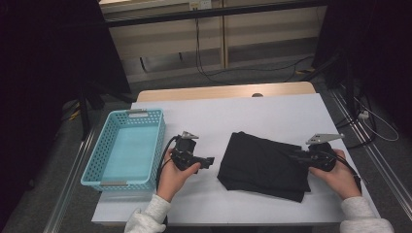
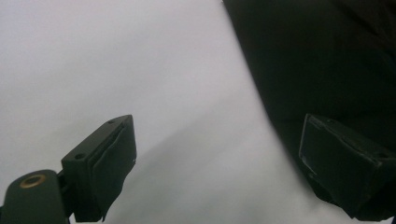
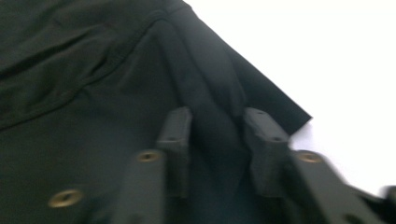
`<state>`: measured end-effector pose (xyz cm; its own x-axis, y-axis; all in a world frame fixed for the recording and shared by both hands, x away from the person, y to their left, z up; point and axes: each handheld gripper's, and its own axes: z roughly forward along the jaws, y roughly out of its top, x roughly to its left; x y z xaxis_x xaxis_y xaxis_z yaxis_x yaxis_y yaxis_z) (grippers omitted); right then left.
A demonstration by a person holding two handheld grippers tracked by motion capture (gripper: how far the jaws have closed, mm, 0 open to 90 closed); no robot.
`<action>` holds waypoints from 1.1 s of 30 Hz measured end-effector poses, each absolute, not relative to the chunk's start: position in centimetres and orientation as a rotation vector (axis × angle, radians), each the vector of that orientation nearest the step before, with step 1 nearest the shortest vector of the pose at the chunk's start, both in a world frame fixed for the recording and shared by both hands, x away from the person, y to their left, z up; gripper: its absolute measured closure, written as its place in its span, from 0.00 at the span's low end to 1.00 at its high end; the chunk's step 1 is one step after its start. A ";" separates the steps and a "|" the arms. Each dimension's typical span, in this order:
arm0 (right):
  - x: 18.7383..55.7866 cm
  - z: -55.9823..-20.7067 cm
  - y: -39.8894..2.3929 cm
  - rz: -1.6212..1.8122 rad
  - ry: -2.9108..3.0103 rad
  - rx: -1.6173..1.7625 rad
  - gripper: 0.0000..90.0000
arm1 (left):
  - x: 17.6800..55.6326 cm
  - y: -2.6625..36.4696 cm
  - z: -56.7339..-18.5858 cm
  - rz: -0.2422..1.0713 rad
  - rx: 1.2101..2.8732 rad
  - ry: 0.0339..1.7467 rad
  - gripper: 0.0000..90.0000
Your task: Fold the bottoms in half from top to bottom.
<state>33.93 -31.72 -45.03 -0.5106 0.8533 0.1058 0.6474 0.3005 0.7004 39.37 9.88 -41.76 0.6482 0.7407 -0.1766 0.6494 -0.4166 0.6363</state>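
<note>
A folded black cloth point(image 1: 262, 165) lies on the white table point(image 1: 272, 114), right of centre. My right gripper point(image 1: 295, 156) sits at the cloth's right edge. In the right gripper view its jaws point(image 3: 217, 116) stand close together, pinching a raised fold of the black cloth point(image 3: 93, 70). My left gripper point(image 1: 210, 161) rests on the table just left of the cloth, pointing toward it. In the left gripper view its jaws point(image 2: 219, 158) stand wide apart over bare table, and the cloth's edge point(image 2: 317, 60) lies beside the right-hand jaw.
A light blue plastic basket point(image 1: 131, 112) stands with nothing in it at the table's left side. Bare white table lies behind the cloth. Cables run across the floor beyond the table's far edge.
</note>
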 end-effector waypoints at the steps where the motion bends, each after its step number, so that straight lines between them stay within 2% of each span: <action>1: 34.0 -45.1 -31.8 1.038 2.281 1.386 0.89 | 39.4 9.8 -41.8 0.174 2.178 1.073 0.12; 5: 34.3 -44.5 -31.5 1.001 2.298 1.354 0.93 | 39.4 9.7 -41.9 0.168 2.181 1.074 0.12; 13: 36.4 -43.9 -31.7 0.942 2.261 1.331 0.94 | 39.3 9.8 -41.9 0.165 2.186 1.067 0.12; 19: 34.6 -43.2 -31.9 0.988 2.278 1.385 0.92 | 39.3 9.9 -41.9 0.167 2.184 1.075 0.12; 20: 34.5 -43.3 -31.8 0.972 2.290 1.387 0.90 | 39.2 9.9 -41.9 0.167 2.184 1.073 0.12; 25: 34.9 -44.2 -31.7 0.943 2.274 1.377 0.58 | 39.0 9.7 -41.8 0.167 2.188 1.060 0.12; 28: 34.8 -44.7 -31.6 0.955 2.302 1.394 0.60 | 39.1 9.8 -41.9 0.169 2.190 1.067 0.12; 29: 34.8 -44.7 -31.7 0.951 2.306 1.398 0.69 | 39.1 9.8 -42.0 0.164 2.186 1.071 0.12; 30: 34.7 -44.7 -31.7 0.970 2.313 1.404 0.85 | 39.1 9.9 -42.0 0.164 2.188 1.071 0.12; 33: 34.3 -44.6 -31.2 0.954 2.348 1.337 0.90 | 39.2 10.0 -41.8 0.169 2.180 1.074 0.12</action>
